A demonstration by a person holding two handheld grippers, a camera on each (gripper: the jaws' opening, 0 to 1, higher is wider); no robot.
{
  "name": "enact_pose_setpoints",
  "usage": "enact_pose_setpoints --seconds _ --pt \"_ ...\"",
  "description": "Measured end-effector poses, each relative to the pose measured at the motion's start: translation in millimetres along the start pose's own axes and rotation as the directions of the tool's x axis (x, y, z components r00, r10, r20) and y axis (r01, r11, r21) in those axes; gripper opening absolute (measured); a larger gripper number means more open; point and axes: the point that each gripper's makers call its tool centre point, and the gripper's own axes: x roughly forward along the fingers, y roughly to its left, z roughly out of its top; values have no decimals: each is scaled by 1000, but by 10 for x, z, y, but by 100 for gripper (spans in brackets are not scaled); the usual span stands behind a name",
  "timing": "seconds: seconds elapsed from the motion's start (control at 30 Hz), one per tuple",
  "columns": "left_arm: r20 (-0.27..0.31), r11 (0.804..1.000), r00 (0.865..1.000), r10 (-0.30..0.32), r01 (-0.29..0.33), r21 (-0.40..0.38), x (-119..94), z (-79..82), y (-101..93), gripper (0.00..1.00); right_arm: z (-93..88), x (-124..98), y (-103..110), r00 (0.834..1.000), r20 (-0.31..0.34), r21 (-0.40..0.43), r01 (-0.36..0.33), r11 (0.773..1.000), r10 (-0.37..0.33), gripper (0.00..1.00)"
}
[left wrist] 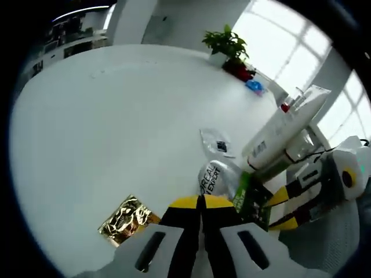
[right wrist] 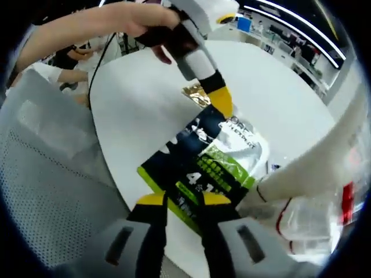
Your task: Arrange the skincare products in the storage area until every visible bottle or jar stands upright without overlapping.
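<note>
A black, silver and green L'Oreal skincare packet (right wrist: 215, 165) hangs above the white table (left wrist: 116, 133) between both grippers. My right gripper (right wrist: 183, 204) is shut on its green-edged lower end. My left gripper (left wrist: 200, 201) is shut at the packet's (left wrist: 213, 178) silver top end, and a person's hand holds that left gripper (right wrist: 222, 103) as it comes in from above. The right gripper (left wrist: 282, 209) enters from the right and pinches the packet's green corner. A long white tube (left wrist: 284, 130) lies tilted just behind the packet; the tube (right wrist: 316, 159) leans over a clear bag.
A crumpled gold foil sachet (left wrist: 127, 217) lies on the table to the left, and a small clear sachet (left wrist: 217, 142) lies past the packet. A potted plant (left wrist: 229, 46) and a blue item (left wrist: 253, 87) stand at the far edge. A grey mesh chair back (right wrist: 52, 174) is beside the table.
</note>
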Motion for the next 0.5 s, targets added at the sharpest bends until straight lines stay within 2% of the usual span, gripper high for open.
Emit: enact_pose_setpoints --seconds 0.13,0.5 --pt "-3 999 1000 -5 5 34 11 2 -1 0 15 57 -20 1000 -6 -8 9 1000 -9 22" --pt "-17 999 1000 -6 6 43 46 1 30 0 70 121 -25 1000 0 7 -8 1000 8 23"
